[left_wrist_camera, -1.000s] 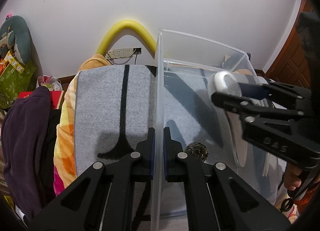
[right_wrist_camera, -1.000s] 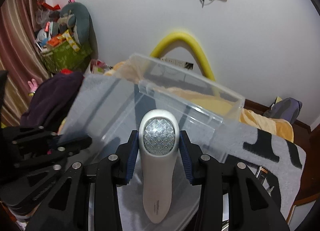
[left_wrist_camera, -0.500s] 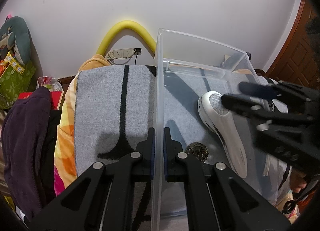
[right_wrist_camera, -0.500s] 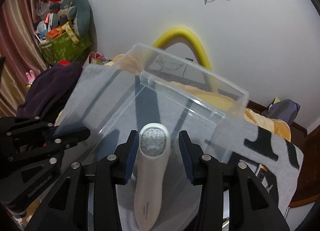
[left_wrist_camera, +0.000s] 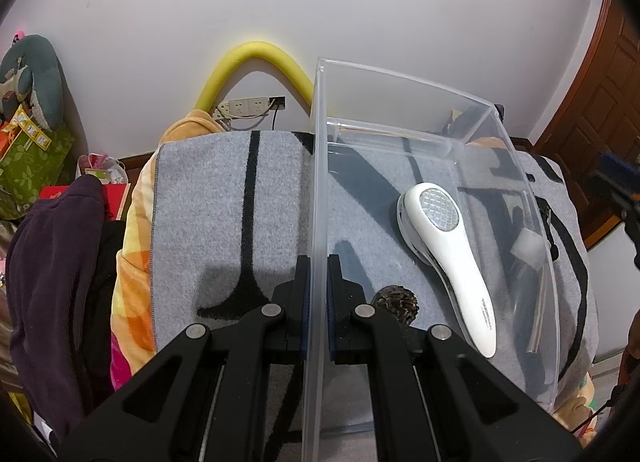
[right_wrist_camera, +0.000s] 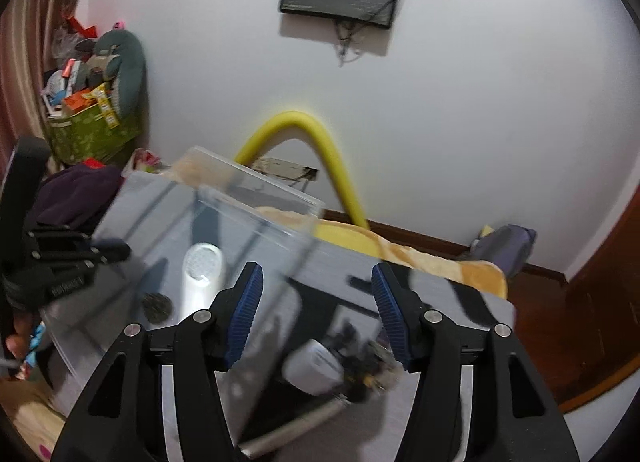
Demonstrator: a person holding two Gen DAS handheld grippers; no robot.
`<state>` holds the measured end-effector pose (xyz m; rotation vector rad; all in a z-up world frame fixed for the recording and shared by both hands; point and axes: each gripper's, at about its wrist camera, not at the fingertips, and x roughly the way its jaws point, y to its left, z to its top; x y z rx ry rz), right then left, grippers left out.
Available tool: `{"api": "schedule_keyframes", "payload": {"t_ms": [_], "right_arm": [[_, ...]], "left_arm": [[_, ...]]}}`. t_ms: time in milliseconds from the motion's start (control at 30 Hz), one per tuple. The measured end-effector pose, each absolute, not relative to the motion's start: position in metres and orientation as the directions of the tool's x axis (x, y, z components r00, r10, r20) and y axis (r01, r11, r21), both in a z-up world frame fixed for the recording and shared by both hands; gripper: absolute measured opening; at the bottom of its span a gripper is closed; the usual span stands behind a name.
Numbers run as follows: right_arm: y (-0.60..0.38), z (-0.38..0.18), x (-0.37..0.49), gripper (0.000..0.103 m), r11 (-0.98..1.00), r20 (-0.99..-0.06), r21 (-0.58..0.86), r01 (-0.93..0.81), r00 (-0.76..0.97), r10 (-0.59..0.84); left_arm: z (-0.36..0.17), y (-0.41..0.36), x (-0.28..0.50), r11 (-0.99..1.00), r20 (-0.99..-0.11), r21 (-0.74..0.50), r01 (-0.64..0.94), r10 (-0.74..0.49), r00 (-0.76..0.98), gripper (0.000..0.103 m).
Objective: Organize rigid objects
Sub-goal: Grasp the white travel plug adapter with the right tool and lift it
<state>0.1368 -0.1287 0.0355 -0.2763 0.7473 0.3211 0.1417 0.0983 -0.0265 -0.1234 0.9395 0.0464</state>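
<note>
Left gripper (left_wrist_camera: pixel 316 294) angled down, fingers clenched on clear bin (left_wrist_camera: pixel 316 182) wall, frame center. Right gripper (right_wrist_camera: pixel 316 310) fingers just opened, empty; lint shaver (left_wrist_camera: pixel 444 258) lies inside bin.

Right-wrist view is motion-blurred — small items (right_wrist_camera: pixel 352 358) beside the clear bin (right_wrist_camera: pixel 224 230) unidentifiable.

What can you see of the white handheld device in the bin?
The white handheld device looks like glossy hard plastic: a rounded head with a silvery diamond-pattern mesh face, tapering to a handle with small grey lettering. It lies flat, mesh up, on the floor of the clear plastic bin, head toward the far wall. No gripper touches it; a dark textured ball sits apart from it.
</note>
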Motion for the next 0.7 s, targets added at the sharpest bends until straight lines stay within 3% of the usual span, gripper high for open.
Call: {"api": "schedule_keyframes", "payload": {"t_ms": [333,700], "right_arm": [[-0.162,-0.024,0.138,0.055,0.936,-0.812,-0.005,-0.353,0.548,0.202],[-0.148,-0.048,0.148,0.055,0.931,-0.828,0.072,-0.357,0.499,0.255]], "left_arm": [[-0.025,0.096,0.141,0.993,-0.811,-0.074,-0.097,-0.003,0.586,0.005],[-0.025,0.096,0.141,0.993,-0.81,-0.074,-0.097,-0.003,0.586,0.005]]}}
